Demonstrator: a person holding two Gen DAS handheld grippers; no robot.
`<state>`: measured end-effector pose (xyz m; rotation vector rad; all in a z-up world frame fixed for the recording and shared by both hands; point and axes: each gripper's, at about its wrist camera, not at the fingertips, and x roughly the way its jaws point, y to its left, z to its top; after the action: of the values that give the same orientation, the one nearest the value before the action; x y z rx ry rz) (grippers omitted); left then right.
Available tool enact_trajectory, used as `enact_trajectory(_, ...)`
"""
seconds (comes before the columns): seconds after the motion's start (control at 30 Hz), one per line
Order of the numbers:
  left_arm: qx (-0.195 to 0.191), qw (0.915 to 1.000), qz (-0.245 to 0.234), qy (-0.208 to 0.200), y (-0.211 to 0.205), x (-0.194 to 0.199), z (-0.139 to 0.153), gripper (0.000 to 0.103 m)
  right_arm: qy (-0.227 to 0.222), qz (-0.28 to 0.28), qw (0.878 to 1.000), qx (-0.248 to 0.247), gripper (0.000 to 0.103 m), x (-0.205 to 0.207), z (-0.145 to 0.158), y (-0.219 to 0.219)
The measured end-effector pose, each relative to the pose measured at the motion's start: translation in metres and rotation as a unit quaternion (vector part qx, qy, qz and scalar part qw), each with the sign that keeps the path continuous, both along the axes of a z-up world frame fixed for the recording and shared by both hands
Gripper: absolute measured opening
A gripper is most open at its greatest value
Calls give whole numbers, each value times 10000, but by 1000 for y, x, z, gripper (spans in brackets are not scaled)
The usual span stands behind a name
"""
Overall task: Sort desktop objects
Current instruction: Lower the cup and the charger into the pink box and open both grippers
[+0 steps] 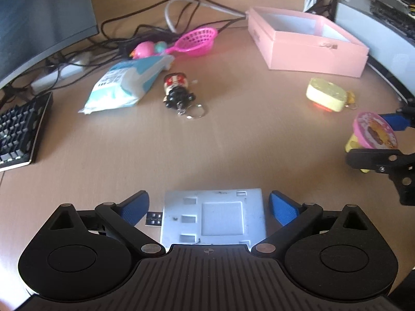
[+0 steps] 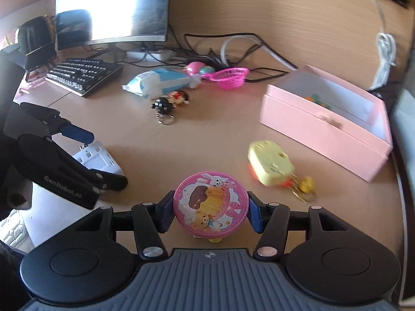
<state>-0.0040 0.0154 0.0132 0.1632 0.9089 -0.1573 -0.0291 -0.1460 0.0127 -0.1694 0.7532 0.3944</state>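
My right gripper (image 2: 210,213) is shut on a round pink toy tin with a cartoon lid (image 2: 210,202), held just above the desk; the tin also shows in the left wrist view (image 1: 376,130). My left gripper (image 1: 208,207) is open, its blue pads on either side of a white plastic adapter block (image 1: 214,217) lying on the desk without touching it. The block shows in the right wrist view (image 2: 97,158). An open pink box (image 2: 329,119) stands at the right, also seen in the left wrist view (image 1: 306,41).
A yellow cheese-shaped keychain (image 2: 272,164), a black figure keychain (image 2: 170,101), a tissue pack (image 2: 155,80), a pink toy basket (image 2: 230,76) and a pink ball toy (image 2: 195,68) lie on the desk. Keyboard (image 2: 83,75), monitor (image 2: 116,7) and cables (image 2: 233,49) are at the back.
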Motion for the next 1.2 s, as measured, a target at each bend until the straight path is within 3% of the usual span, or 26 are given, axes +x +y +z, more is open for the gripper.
enact_trajectory(0.17, -132, 9992, -354, -97, -15, -13, 7, 94, 37, -240, 9996, 115, 56, -13, 10, -27)
enact_trajectory(0.27, -399, 9961, -729, -297, -30, -14, 31, 94, -72, -421, 9987, 276, 56, -17, 37, -49)
enact_trajectory(0.37, -496, 9859, -1208, -1046, -52, -1, 77, 94, -819, -693, 9935, 371, 56, -18, 92, -70)
enact_trajectory(0.5, -352, 9662, -1734, -1878, -86, 34, 124, 94, -1902, -1203, 9742, 149, 56, -10, 148, -80)
enact_trajectory(0.57, -210, 9564, -1955, -2157, -108, 55, 131, 94, -2172, -1403, 9660, 40, 56, -1, 156, -80)
enact_trajectory(0.63, -212, 9518, -2145, -2182, -125, 78, 130, 94, -2271, -1595, 9607, 2, 56, 8, 154, -80)
enact_trajectory(0.83, -80, 9318, -2773, -2339, -172, 150, 118, 100, -2054, -2009, 9578, -108, 56, 38, 130, -81)
enact_trajectory(0.9, 97, 9402, -2708, -2063, -178, 169, 107, 100, -1884, -2142, 9584, -91, 56, 49, 123, -84)
enact_trajectory(1.07, -595, 9694, -1950, -1368, -126, 158, 79, 101, -1443, -2224, 9642, -44, 56, 78, 98, -90)
enact_trajectory(1.2, -801, 9820, -1416, -958, -80, 131, 57, 101, -1110, -2336, 9658, 205, 56, 124, 83, -93)
